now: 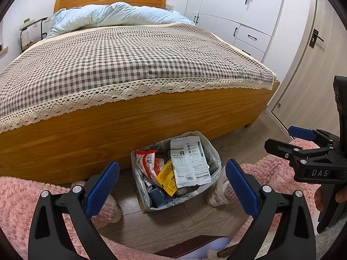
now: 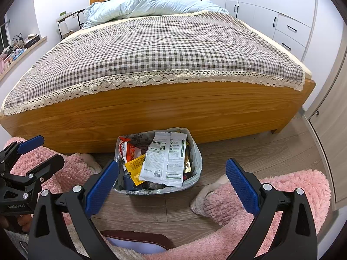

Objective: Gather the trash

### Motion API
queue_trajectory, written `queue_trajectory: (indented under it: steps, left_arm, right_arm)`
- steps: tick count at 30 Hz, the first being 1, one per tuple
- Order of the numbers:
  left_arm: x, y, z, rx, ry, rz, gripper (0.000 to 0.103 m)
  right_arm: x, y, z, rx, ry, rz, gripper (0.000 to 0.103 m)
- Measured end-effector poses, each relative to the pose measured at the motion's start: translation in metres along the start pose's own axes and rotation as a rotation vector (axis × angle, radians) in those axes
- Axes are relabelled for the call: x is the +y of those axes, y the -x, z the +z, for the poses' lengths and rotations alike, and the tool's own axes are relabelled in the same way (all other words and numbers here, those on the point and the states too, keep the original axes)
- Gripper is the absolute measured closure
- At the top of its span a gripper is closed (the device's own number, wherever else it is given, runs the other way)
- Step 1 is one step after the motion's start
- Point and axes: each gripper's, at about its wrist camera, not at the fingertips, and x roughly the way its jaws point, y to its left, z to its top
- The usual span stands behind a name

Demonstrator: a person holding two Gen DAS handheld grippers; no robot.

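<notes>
A small bin lined with a clear plastic bag (image 1: 213,151) (image 2: 196,158) stands on the wood floor against the foot of the bed. It is stuffed with wrappers: a white printed pouch (image 1: 188,162) (image 2: 164,160), a red snack bag (image 1: 147,162) (image 2: 130,149) and a yellow packet (image 1: 167,177) (image 2: 135,166). My left gripper (image 1: 172,186) hangs open above and in front of the bin, holding nothing. My right gripper (image 2: 172,186) is open too, likewise empty, a little to the bin's right. Each gripper shows at the edge of the other's view (image 1: 288,139) (image 2: 41,150).
The wooden bed (image 1: 134,117) (image 2: 173,108) with a checked cover rises right behind the bin. Pink fluffy slippers (image 1: 108,208) (image 2: 208,199) stand on either side of it. White wardrobe (image 1: 238,21) and a door (image 1: 312,65) lie to the right.
</notes>
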Motion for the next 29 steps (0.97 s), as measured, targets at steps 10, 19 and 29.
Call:
queue_trajectory:
  steps: [10,19,29]
  left_arm:
    - [-0.0013,0.0001,0.0001,0.001,-0.005,0.000,0.008]
    - [-0.0067,-0.0001,0.0005,-0.004,-0.031,-0.016,0.008]
    - [-0.0065,-0.0023,0.0006,0.006,-0.038,-0.040,0.008]
  right_arm:
    - [-0.0001,0.0000,-0.0003,0.000,0.000,0.000,0.008]
    - [-0.0017,0.0017,-0.0010,-0.005,-0.006,-0.003,0.008]
    - [-0.0020,0.0047,-0.0006,-0.008,-0.001,-0.018,0.008]
